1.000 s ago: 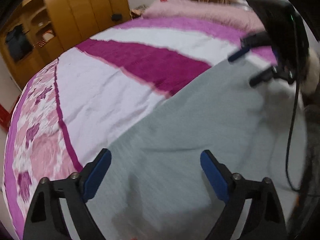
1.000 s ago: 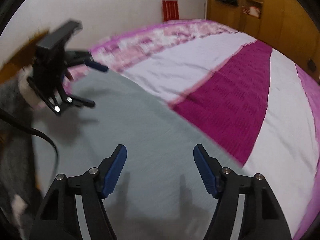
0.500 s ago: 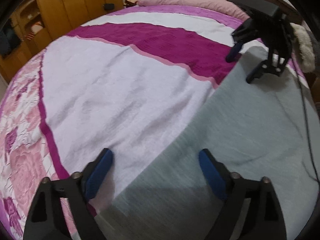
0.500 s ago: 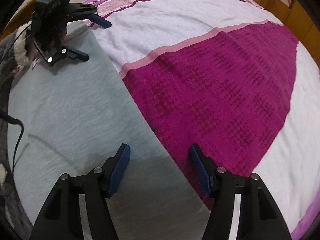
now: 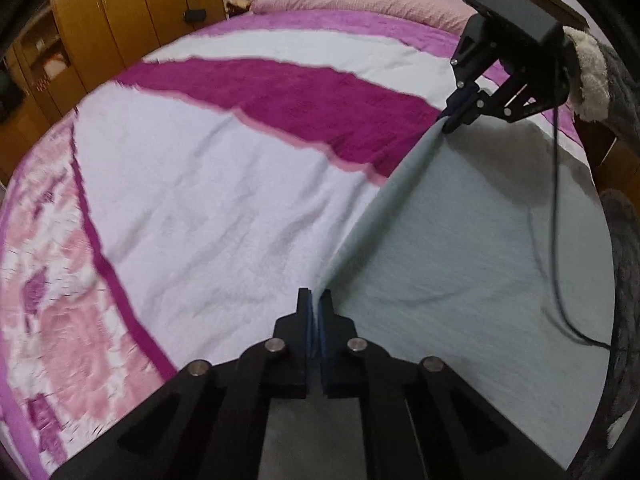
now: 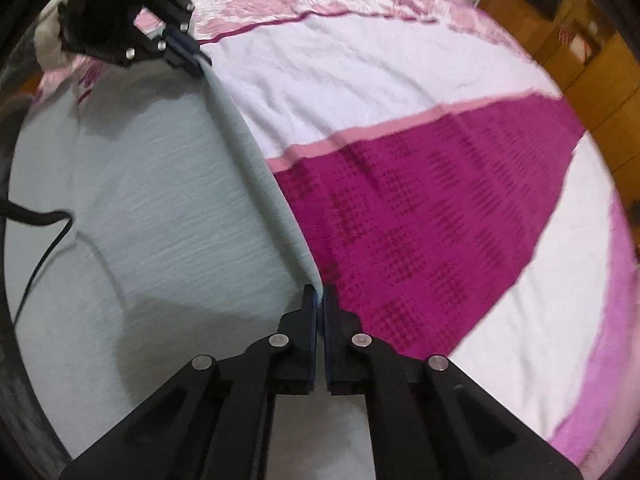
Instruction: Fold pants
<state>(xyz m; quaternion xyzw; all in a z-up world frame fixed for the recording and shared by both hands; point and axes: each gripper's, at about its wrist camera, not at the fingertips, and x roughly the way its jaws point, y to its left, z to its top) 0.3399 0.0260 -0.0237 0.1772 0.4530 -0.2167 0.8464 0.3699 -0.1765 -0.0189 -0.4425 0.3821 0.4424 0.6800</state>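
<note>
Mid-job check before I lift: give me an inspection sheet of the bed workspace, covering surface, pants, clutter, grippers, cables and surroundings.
Surface: bed with a bedspread in white, magenta and pink floral bands.
Job's things: grey pants lying flat along the near side of the bed, far edge pulled into a raised ridge between the two grippers.
Clutter: nothing seen on the bedspread beyond a pink pillow at the head.
Grippers: left gripper shut on the pants edge; right gripper shut on the same edge at the other end; both jaws just closed.
Cables: black cable trailing over the pants.
Surroundings: wooden wardrobe beyond the bed.
</note>
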